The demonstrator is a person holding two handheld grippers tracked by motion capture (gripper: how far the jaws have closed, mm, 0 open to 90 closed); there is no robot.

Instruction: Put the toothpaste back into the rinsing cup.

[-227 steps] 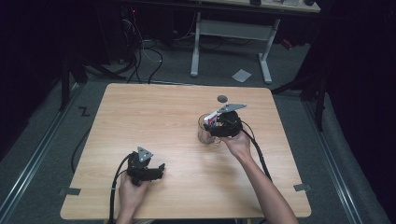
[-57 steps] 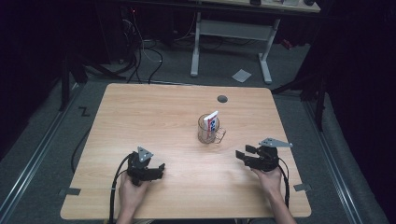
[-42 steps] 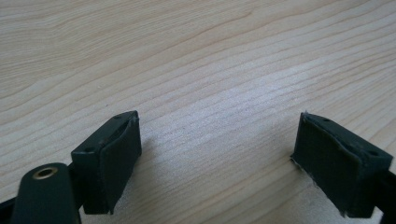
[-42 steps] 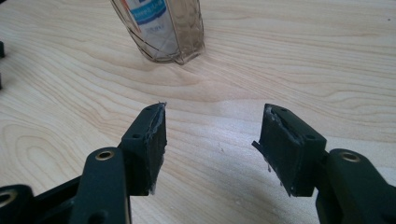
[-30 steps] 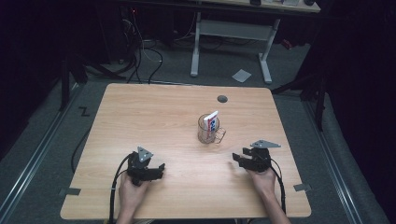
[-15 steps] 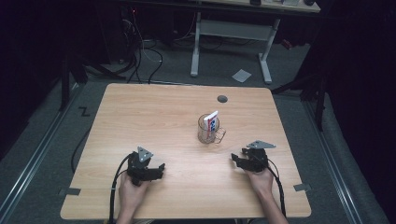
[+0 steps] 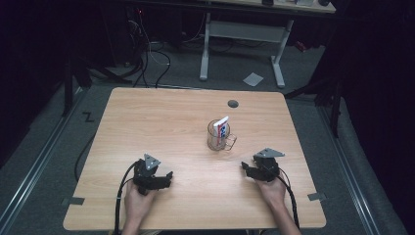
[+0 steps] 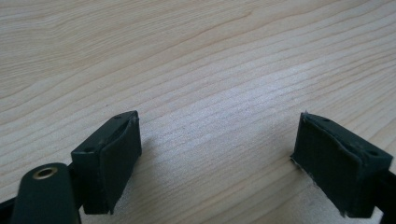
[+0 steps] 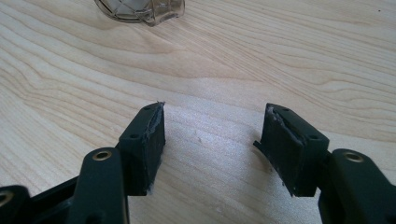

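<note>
A clear glass mug [image 7: 218, 137] stands upright at the table's middle with a white toothpaste tube [image 7: 221, 127] leaning inside it. My left gripper [image 7: 167, 176] rests low at the front left, open, with bare wood between its pads [image 8: 112, 158]. My right gripper [image 7: 244, 168] lies at the front right, a short way in front of and to the right of the mug. It is open with nothing between its pads [image 9: 152, 144], and its jaws have just been opening a little. The mug's base [image 9: 144, 11] shows at the top of the right gripper view.
The wooden table [image 7: 161, 122] has a round grommet hole [image 7: 233, 104] behind the mug. Black cables trail from both grippers over the front edge. A desk frame [image 7: 244, 34] and floor cables stand beyond the far edge.
Several seconds ago my right gripper was at the mug; it has since drawn back to the front right and then edged slightly left. The left gripper and the mug have stayed put.
</note>
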